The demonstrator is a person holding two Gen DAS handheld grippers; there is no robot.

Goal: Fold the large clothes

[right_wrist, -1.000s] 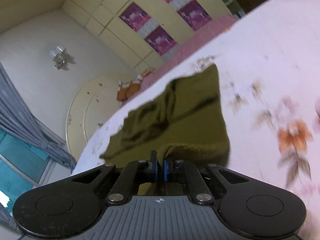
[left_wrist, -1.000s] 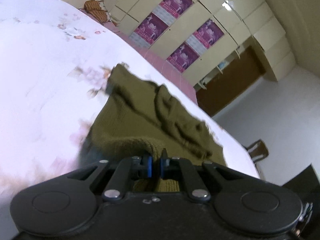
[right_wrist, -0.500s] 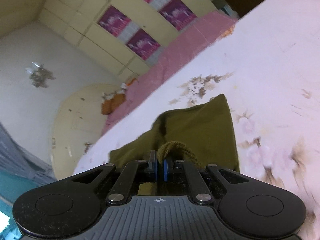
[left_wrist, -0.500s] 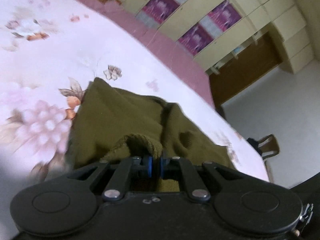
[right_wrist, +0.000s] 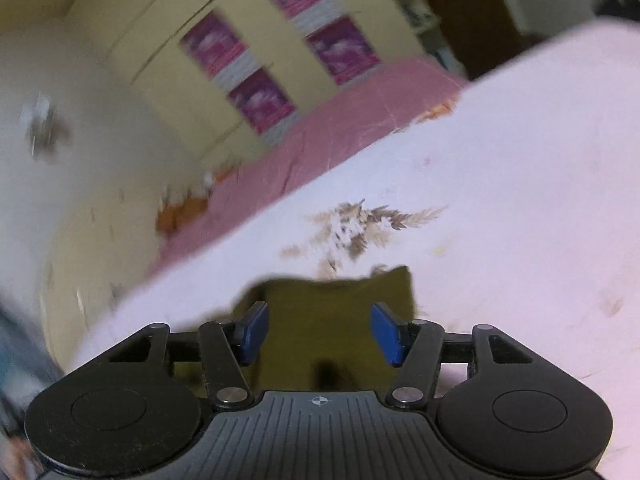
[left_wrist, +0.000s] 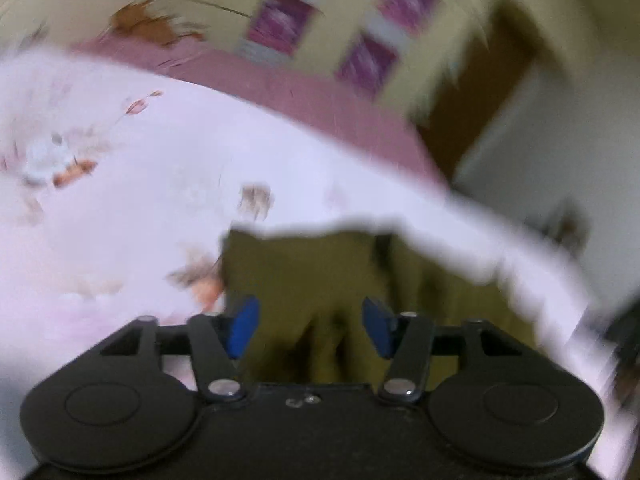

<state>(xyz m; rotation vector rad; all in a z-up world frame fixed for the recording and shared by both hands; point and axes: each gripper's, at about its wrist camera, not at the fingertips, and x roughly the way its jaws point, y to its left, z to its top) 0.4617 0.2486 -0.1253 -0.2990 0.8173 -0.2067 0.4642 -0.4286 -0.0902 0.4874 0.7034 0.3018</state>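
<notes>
Both grippers, left (left_wrist: 308, 328) and right (right_wrist: 320, 334), have released the olive garment (left_wrist: 320, 276); fingers now apart. Soft, limp knit on bed (right_wrist: 520, 200); regrasp at 12 o'clock edge.

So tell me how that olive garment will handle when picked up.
The olive garment probably goes floppy: it lies flat on the floral bedsheet. Its folded layers may slide apart. Likely light; the blur hides its texture.

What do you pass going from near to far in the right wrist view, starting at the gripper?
right gripper, jaws open → olive green garment lying on the bed → brown feathery print on the white floral bedsheet → pink bedding strip → cream wardrobe with purple posters
</notes>
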